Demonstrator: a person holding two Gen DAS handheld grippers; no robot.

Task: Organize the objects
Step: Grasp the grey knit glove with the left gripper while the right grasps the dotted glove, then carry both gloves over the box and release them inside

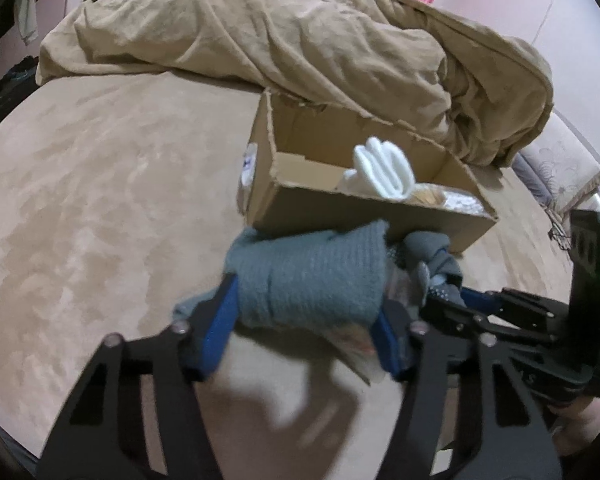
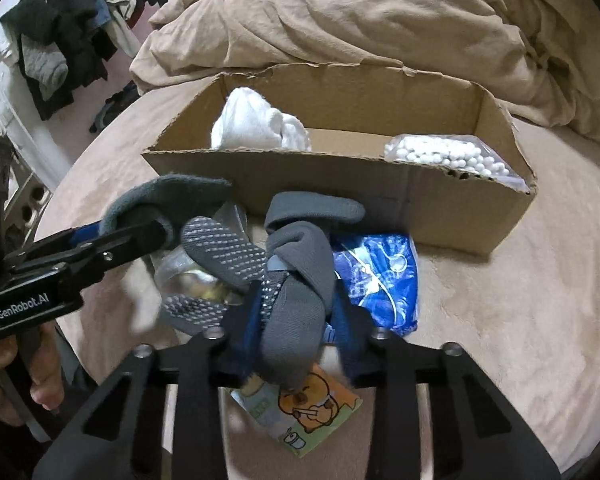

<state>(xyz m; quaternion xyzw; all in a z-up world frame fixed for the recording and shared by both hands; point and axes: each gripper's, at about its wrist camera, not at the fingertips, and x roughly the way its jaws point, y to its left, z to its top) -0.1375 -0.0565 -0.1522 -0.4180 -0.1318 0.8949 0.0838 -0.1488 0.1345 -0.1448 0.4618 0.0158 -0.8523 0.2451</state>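
Both tongs grip socks above beige bedspread.

Grey sock with white grip dots, brown cardboard box, blue packet, tan blanket.

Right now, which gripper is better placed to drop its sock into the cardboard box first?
Probably the left gripper. Its grey-blue sock already reaches the near wall of the cardboard box. The right gripper holds the dotted grey sock further back, above the blue packet.
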